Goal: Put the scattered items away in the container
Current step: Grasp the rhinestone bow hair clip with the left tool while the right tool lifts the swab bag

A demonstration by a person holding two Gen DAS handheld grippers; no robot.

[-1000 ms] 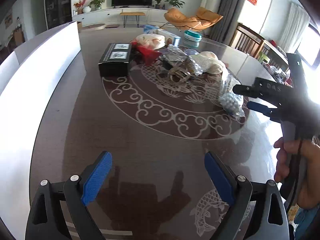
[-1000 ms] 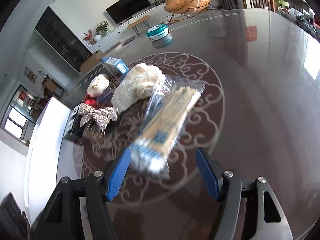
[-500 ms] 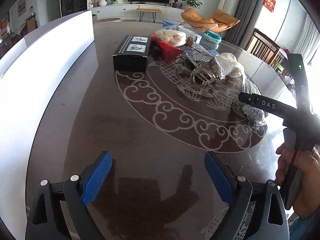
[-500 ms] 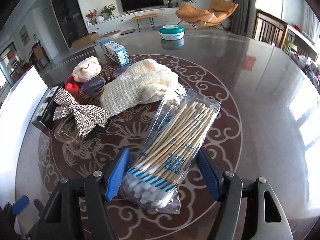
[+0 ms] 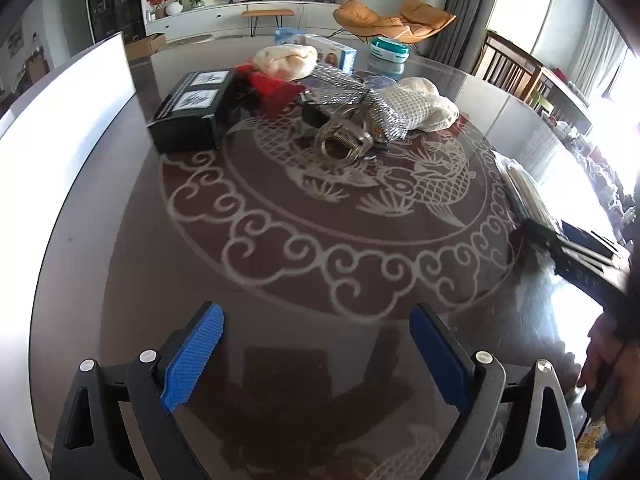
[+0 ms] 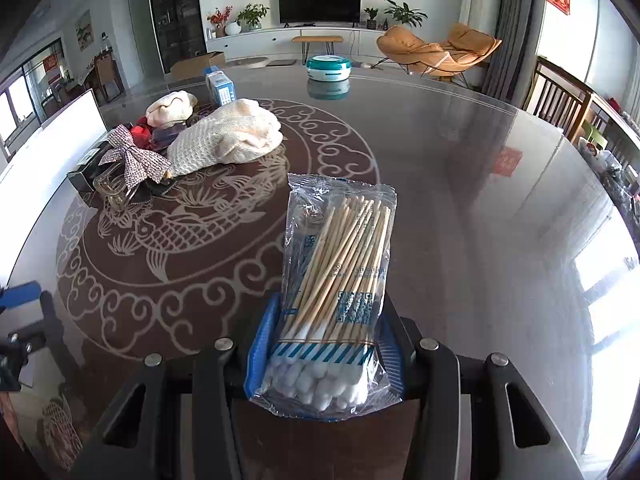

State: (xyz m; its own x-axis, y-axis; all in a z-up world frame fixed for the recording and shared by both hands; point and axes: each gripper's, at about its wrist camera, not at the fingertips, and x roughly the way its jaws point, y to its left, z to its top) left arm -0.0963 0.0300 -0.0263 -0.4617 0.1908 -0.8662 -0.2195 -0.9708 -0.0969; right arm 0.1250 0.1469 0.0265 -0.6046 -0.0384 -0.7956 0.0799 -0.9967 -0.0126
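While the right gripper (image 6: 326, 354) closes its jaws, the clear bag of cotton swabs (image 6: 338, 280) sits between the blue pads, which already press its lower sides; the cotton tips bunch at the bag's near end and the wooden sticks fan away over the glossy dark table (image 6: 460, 200). Inside that bag the swabs are bundled, and a printed label crosses its lower part.

Farther off in the right wrist view lie a silver bow (image 6: 134, 158) on a clear clip, a cream knitted glove (image 6: 228, 138), a second pale bundle (image 6: 170, 106), something red (image 6: 142, 128), a black box (image 6: 84, 172) and a small blue-and-white carton (image 6: 220, 86). Beyond them a closed teal-and-white round tin (image 6: 329, 67) stands alone; its contents are hidden.

From the left wrist view, the left gripper (image 5: 316, 354) hangs spread wide over bare table, nothing between its pads. Only this view shows the top of the black box (image 5: 192, 110) with two printed panels, the white container wall (image 5: 60, 140) along the left edge, and the right gripper's black body seen from the side with a hand (image 5: 608, 372) below it; the swab bag (image 5: 524, 192) is only a blurred strip here. What the white container holds cannot be seen. Only the right wrist view shows the pads' grip on the swabs.
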